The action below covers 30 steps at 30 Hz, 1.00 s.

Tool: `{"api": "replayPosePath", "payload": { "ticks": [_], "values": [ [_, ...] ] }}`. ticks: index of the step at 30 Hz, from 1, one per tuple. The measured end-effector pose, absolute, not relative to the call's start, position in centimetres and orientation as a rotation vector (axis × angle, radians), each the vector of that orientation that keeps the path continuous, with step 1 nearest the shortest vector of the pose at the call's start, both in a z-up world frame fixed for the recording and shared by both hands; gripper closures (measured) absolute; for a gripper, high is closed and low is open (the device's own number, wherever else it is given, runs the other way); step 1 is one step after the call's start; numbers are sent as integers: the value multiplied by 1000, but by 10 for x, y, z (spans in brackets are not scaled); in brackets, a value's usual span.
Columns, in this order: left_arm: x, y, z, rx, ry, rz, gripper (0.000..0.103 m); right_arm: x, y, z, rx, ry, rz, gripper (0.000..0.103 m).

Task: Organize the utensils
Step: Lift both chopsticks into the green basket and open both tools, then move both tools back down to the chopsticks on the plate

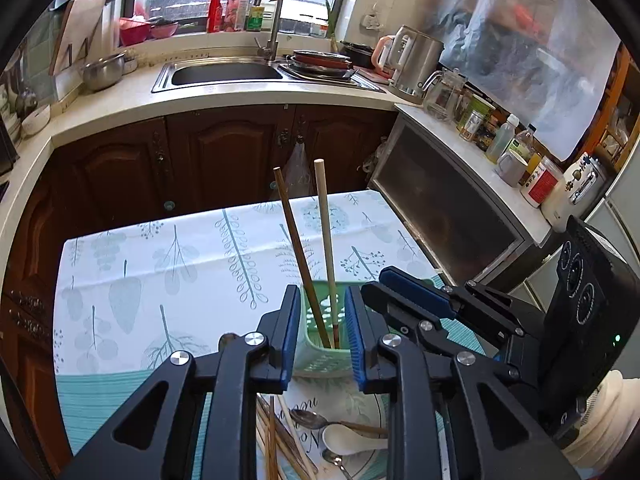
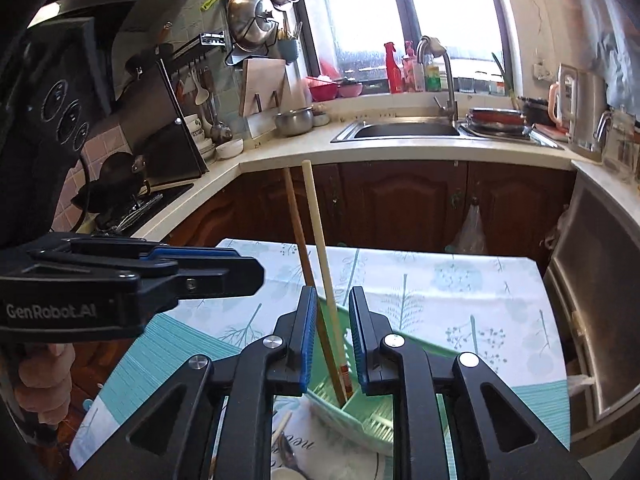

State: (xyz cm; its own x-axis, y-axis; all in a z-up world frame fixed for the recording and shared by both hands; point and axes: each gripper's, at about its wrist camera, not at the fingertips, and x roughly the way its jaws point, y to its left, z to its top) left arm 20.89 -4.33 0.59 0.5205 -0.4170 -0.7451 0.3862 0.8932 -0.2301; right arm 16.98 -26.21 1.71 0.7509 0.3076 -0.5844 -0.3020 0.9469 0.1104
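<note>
Left gripper [image 1: 323, 332]: blue-padded jaws parted, clear of both sticks; poised over green slotted holder [image 1: 316, 354].
Right gripper [image 2: 332, 344]: jaws likewise parted, nothing pinched; same holder [image 2: 360, 408] below and between fingers.
Dark brown chopstick [image 1: 298, 252]: standing in holder, leaning left, tip above table edge.
Pale chopstick [image 1: 326, 240]: standing in same compartment, just beside brown one, nearly upright, reddish band near foot.
In right wrist view: brown chopstick [image 2: 298, 232] and pale chopstick [image 2: 320, 252] rising between the parted fingers, touching neither pad.
Plate [image 1: 372, 408]: near side of holder, under left gripper; bearing loose chopsticks [image 1: 276, 432], white ceramic spoon [image 1: 348, 438], metal spoon [image 1: 308, 418].
Tablecloth [image 1: 180, 264]: leaf print, under holder and plate.
Hand [image 2: 44, 384]: on left gripper's handle.
</note>
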Motion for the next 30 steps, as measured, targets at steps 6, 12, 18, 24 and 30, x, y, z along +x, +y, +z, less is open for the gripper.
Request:
{"api": "replayPosePath", "payload": {
  "ticks": [6, 12, 18, 24, 30],
  "values": [
    [190, -20, 11, -55, 917, -443, 55, 141, -269, 15, 38, 670, 343, 86],
    [167, 3, 8, -34, 953, -372, 45, 109, -266, 35, 90, 728, 356, 86],
    [138, 26, -11, -34, 1013, -326, 41, 65, -249, 21, 108, 847, 368, 83],
    [114, 47, -38, -69, 1076, -294, 41, 26, -235, -17, 148, 979, 394, 82],
    [97, 58, -70, -85, 1162, -313, 59, 4, -220, -51, 178, 1081, 417, 75]
  ]
}}
